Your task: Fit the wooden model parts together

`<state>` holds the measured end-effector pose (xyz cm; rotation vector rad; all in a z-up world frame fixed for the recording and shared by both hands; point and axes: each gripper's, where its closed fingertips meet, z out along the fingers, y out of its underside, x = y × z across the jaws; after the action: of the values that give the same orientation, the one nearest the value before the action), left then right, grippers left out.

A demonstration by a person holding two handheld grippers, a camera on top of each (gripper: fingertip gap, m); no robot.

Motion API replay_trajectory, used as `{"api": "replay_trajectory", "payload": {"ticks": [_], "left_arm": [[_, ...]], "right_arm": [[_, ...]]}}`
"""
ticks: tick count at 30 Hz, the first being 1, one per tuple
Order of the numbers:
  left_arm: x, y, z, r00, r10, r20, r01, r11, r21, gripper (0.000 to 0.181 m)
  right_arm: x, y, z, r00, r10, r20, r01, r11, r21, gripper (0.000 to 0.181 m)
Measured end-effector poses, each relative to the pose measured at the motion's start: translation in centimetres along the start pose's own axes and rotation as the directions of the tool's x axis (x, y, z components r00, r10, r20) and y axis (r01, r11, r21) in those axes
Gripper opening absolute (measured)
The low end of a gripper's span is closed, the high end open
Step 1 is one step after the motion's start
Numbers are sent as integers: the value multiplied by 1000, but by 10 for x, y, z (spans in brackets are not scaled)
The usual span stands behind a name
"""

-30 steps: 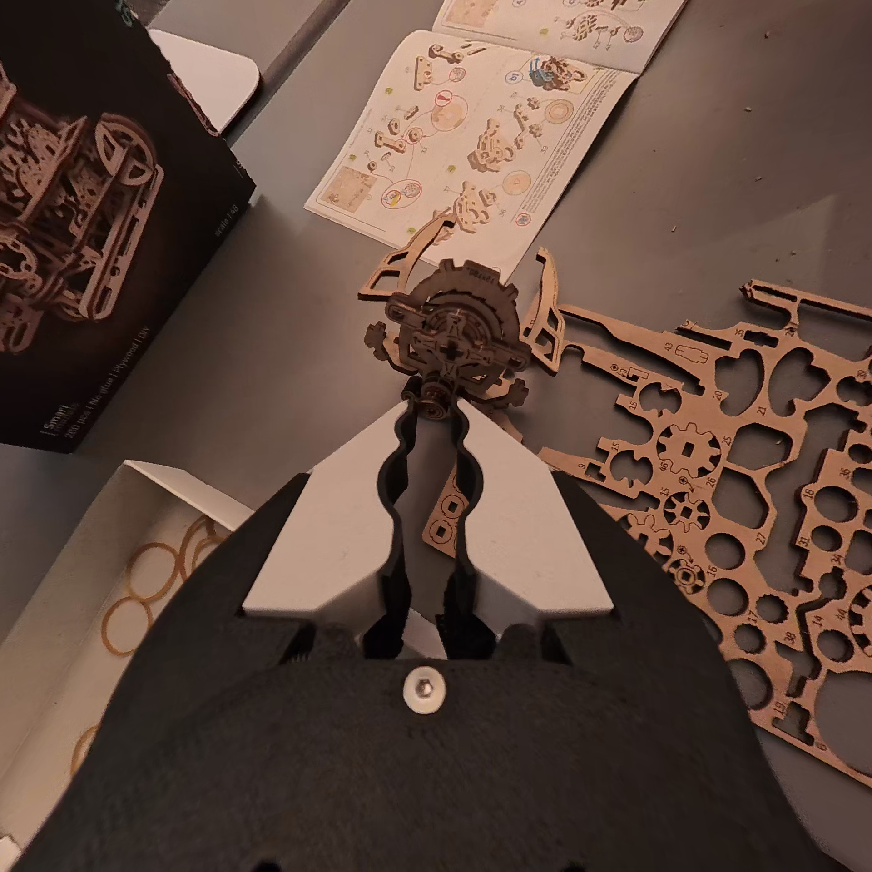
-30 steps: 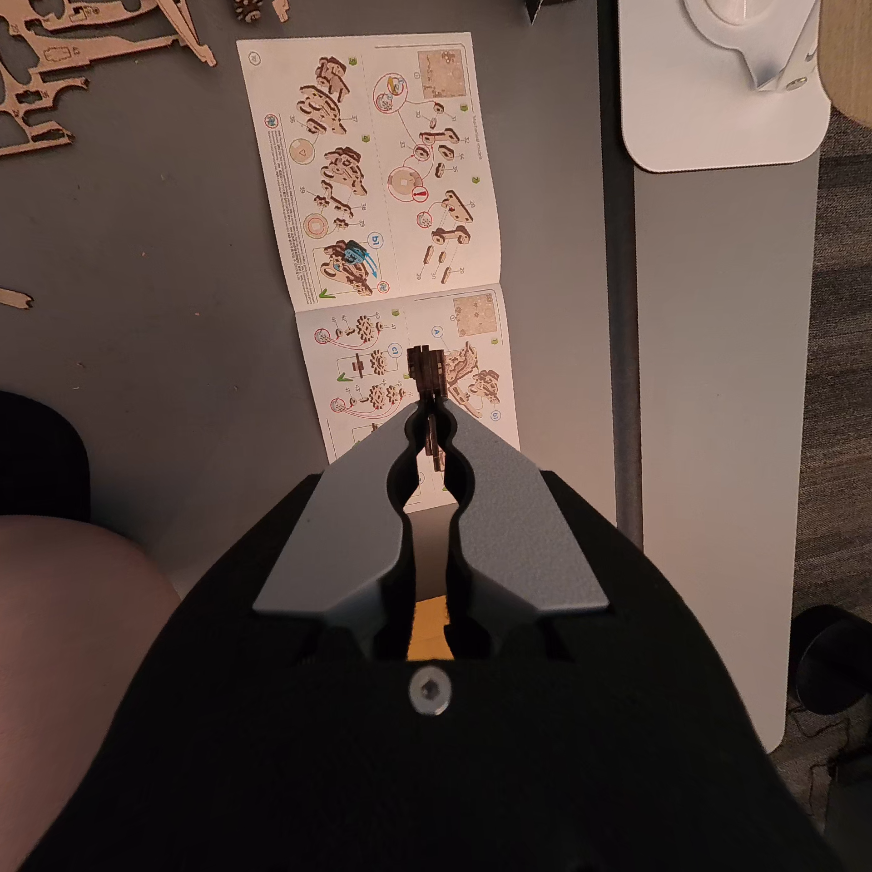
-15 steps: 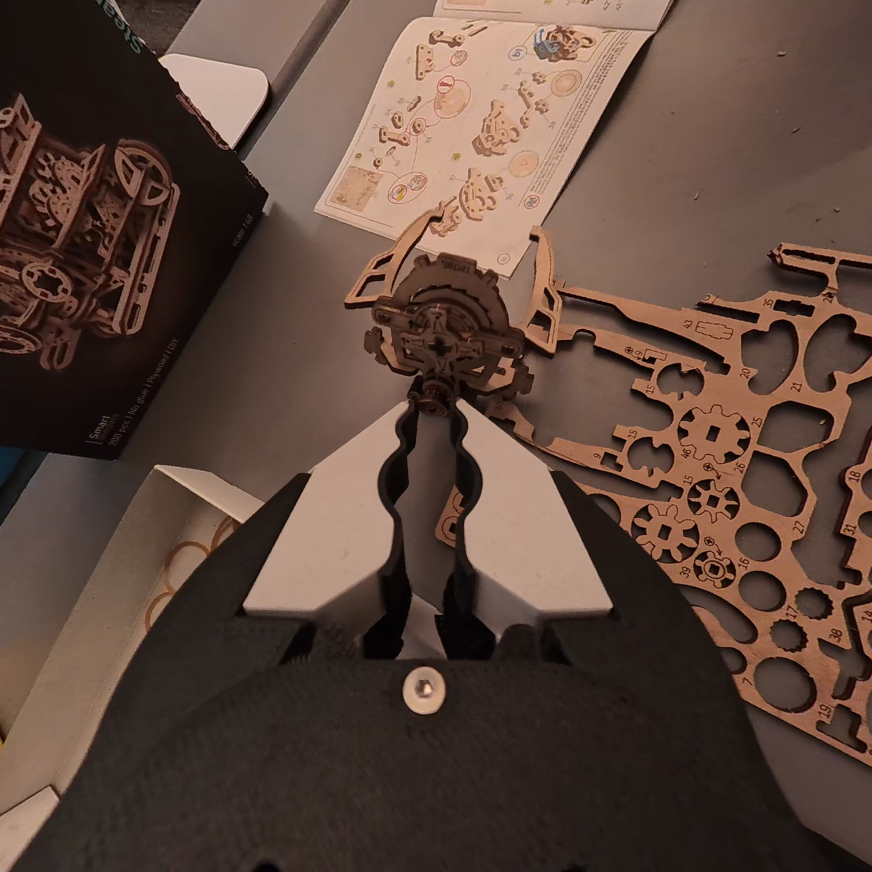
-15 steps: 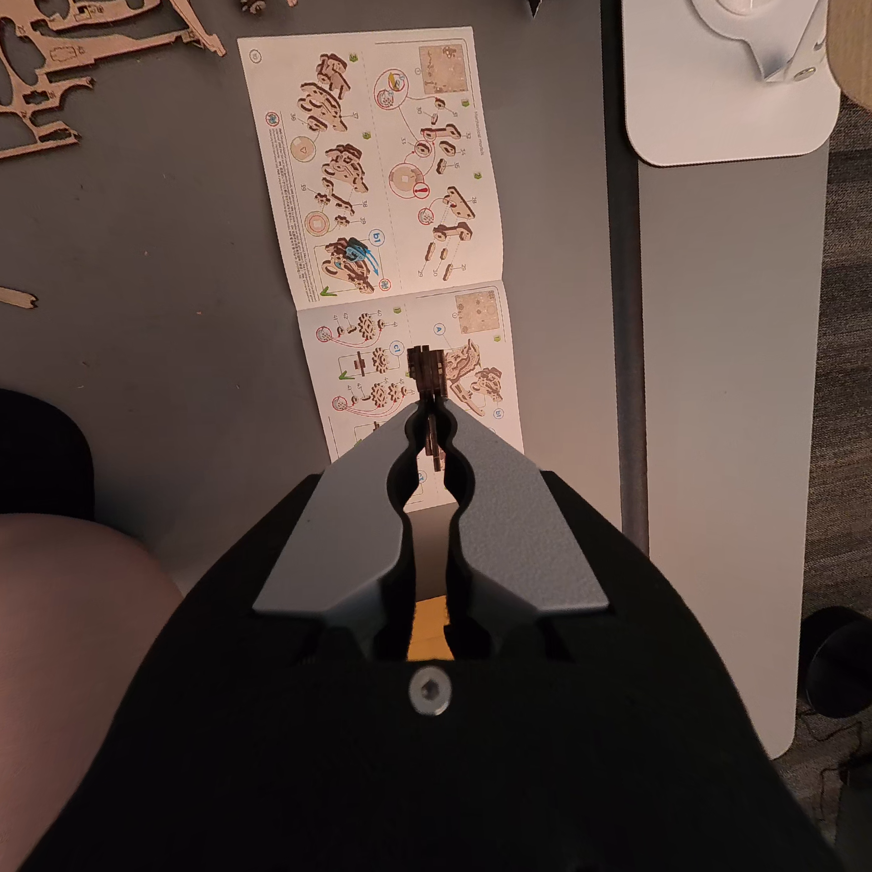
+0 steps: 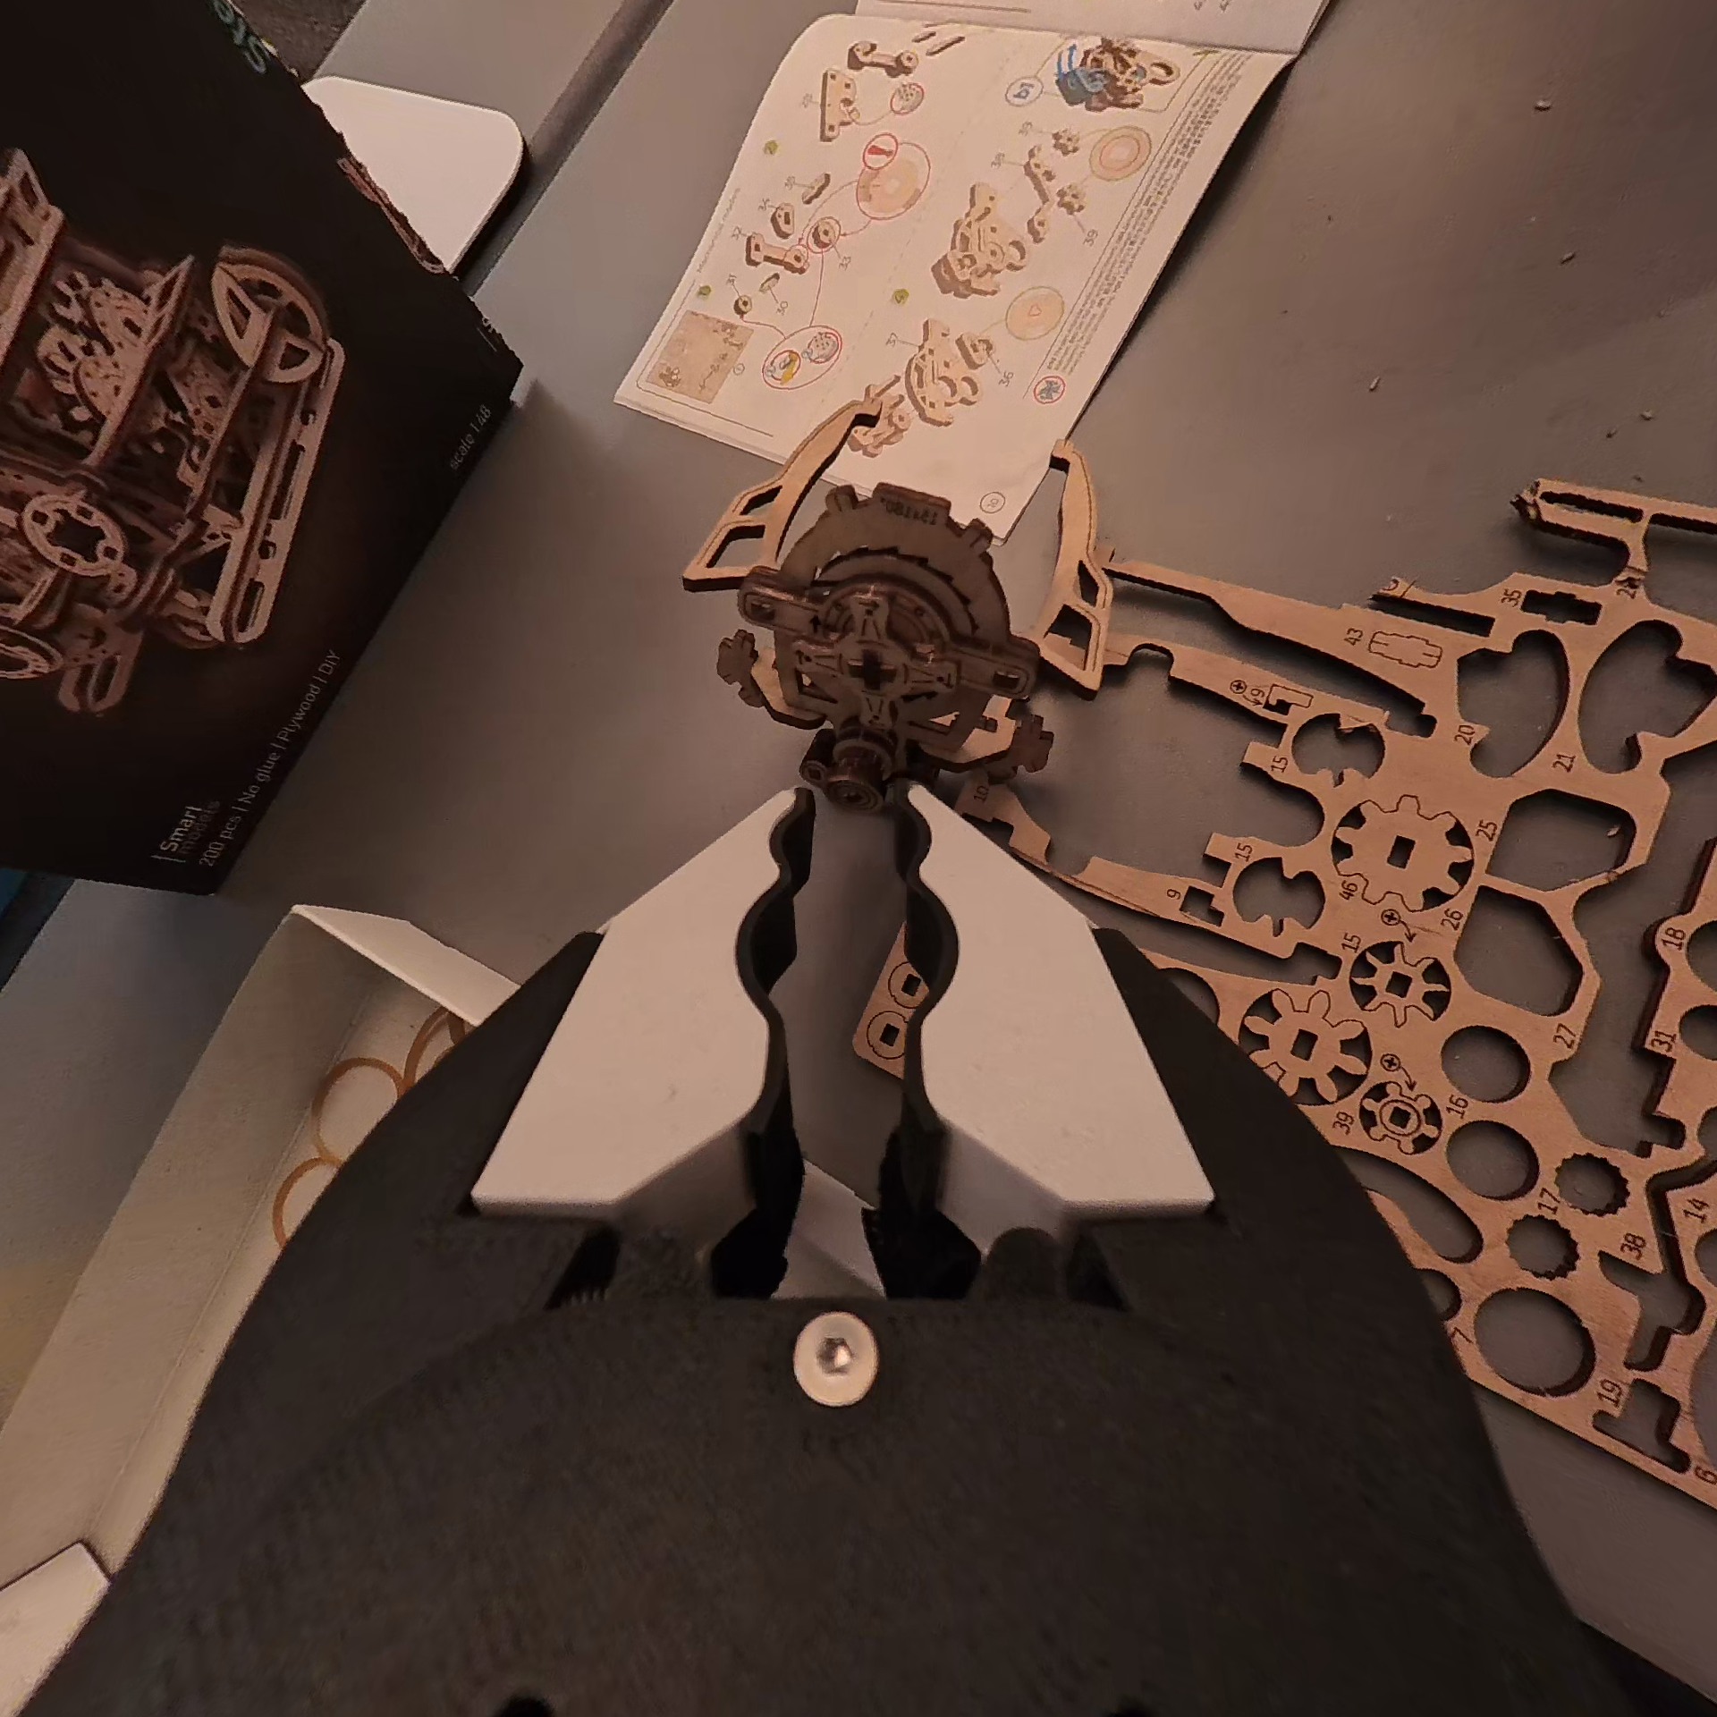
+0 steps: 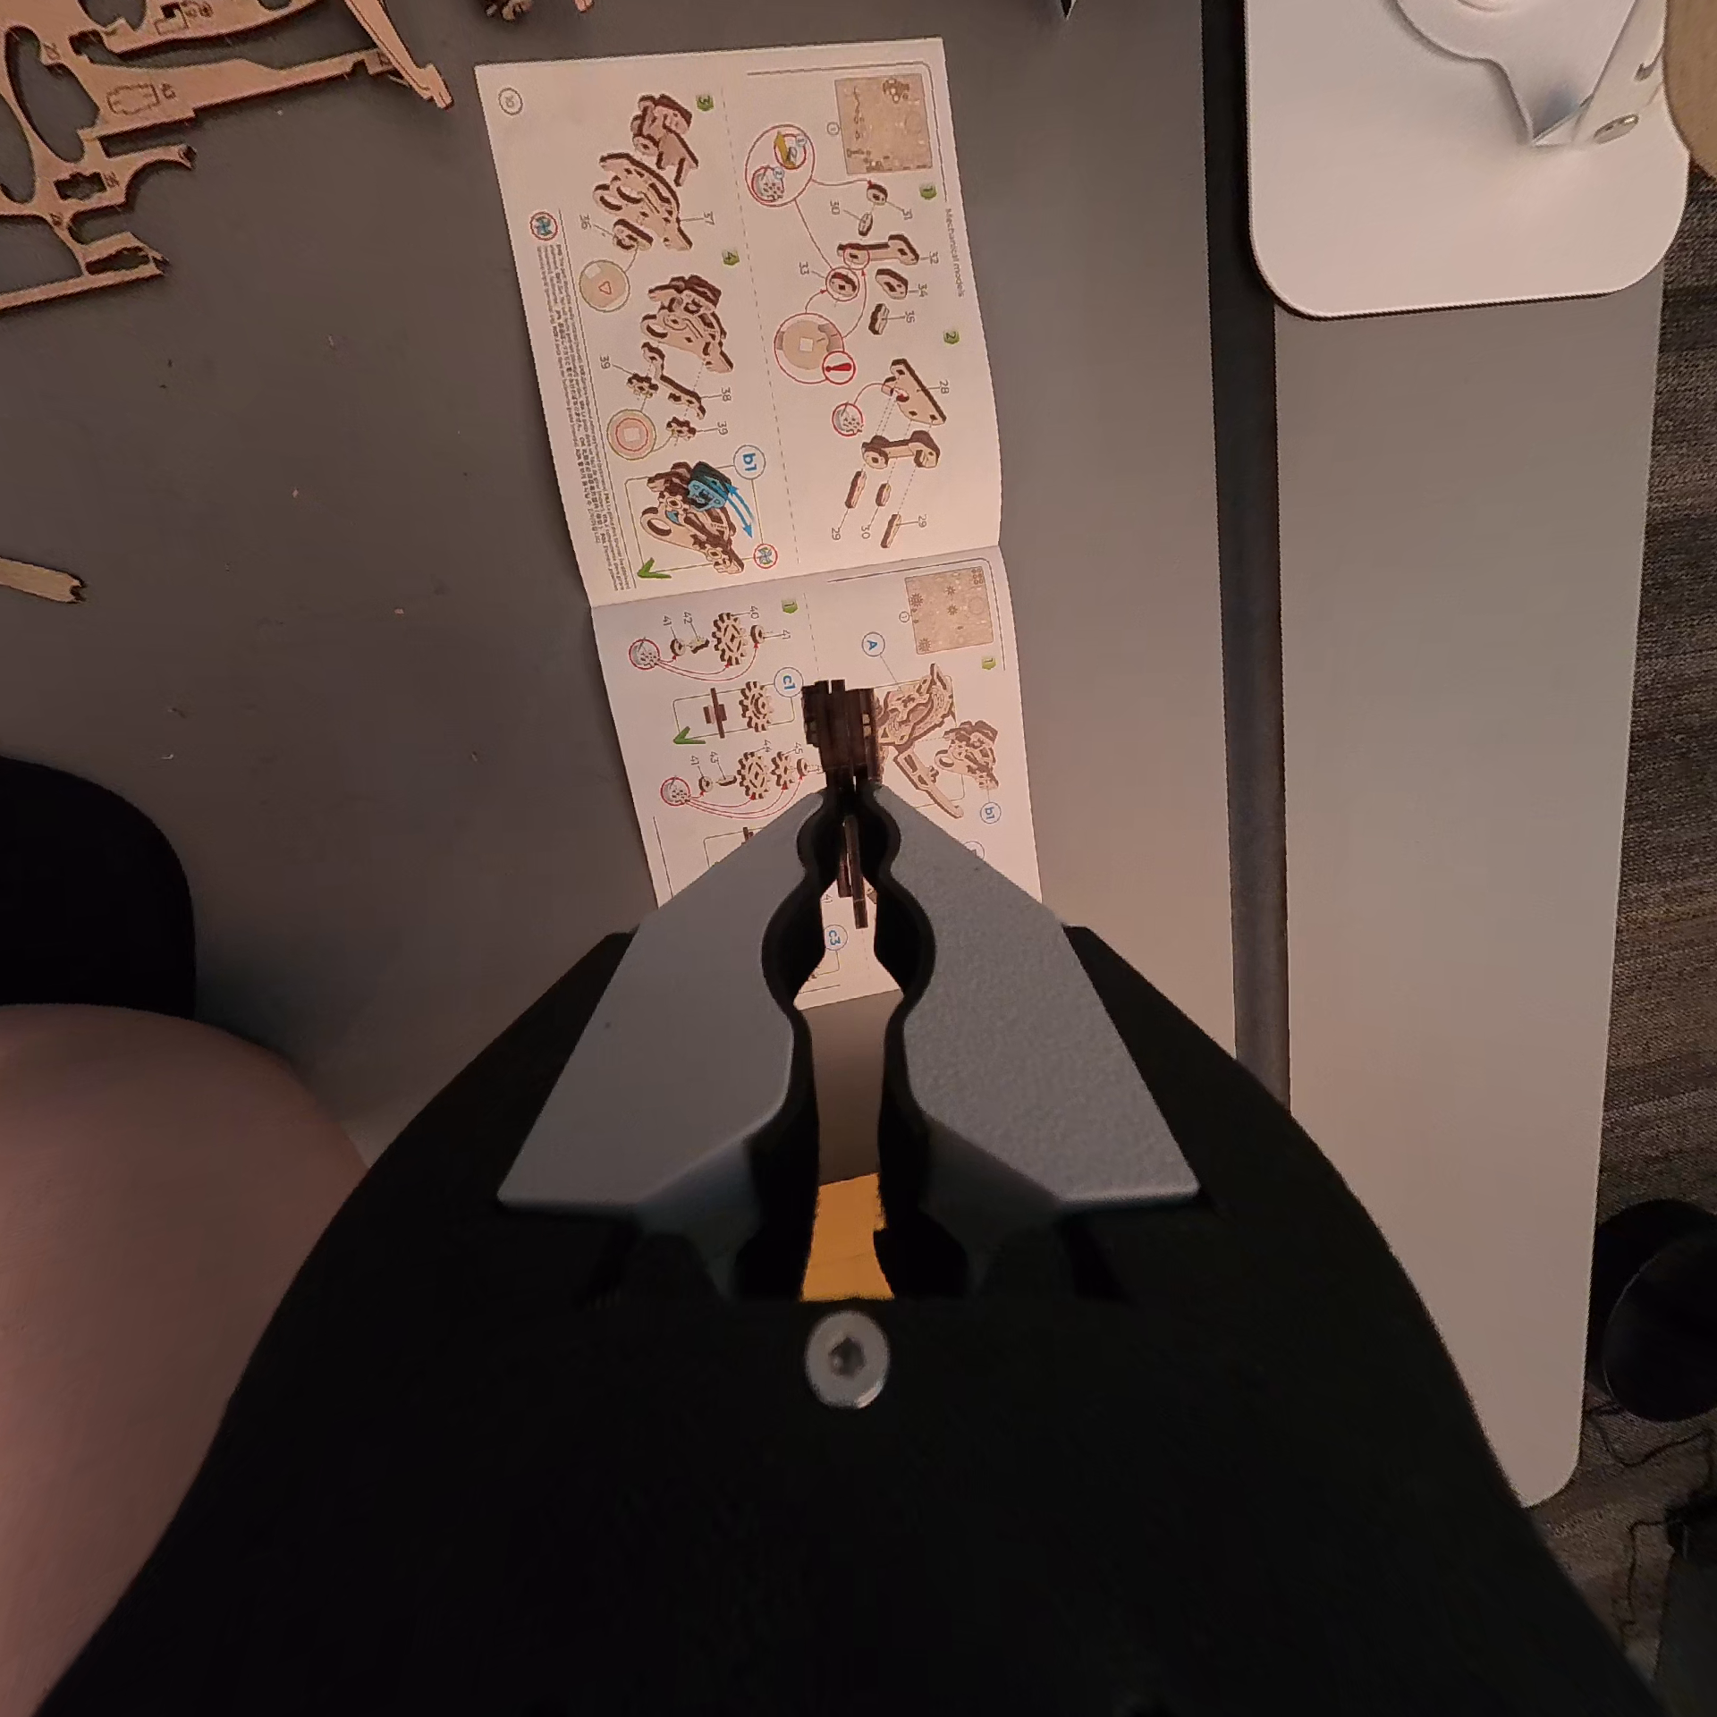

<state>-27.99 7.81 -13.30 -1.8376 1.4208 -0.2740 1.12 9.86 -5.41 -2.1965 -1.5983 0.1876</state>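
Note:
My left gripper (image 5: pixel 853 797) is shut on the small axle end of a round wooden assembly (image 5: pixel 878 641) with gears and two curved arms, and holds it above the grey table. My right gripper (image 6: pixel 844 792) is shut on a small dark wooden part (image 6: pixel 841 725), seen edge-on, above the instruction sheet (image 6: pixel 743 307). The two held pieces are apart and each shows only in its own view. A punched-out plywood parts sheet (image 5: pixel 1394 929) lies on the table to the right of the left gripper; its corner shows in the right wrist view (image 6: pixel 111 139).
The black kit box (image 5: pixel 186 465) lies at the left. A white cardboard tray (image 5: pixel 186 1161) with rubber bands sits at lower left. The instruction sheet (image 5: pixel 929 232) lies beyond the assembly. A white stand base (image 6: pixel 1449 186) is on a paler table at right. A person's knee (image 6: pixel 111 1208) is at lower left. Left tips to right tips: about 30 cm.
The left gripper with the assembly has drifted over the table, so box, sheet and booklet shift in its view. The right gripper has barely moved. Both grips are unchanged.

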Motion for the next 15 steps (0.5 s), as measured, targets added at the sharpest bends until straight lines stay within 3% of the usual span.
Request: {"api": "replay_trajectory", "payload": {"ticks": [15], "left_arm": [[0,1,1,1000,7,1,-7,1000,-8,15]], "right_arm": [[0,0,-1,1000,-3,-1,3,1000,4,2]]}}
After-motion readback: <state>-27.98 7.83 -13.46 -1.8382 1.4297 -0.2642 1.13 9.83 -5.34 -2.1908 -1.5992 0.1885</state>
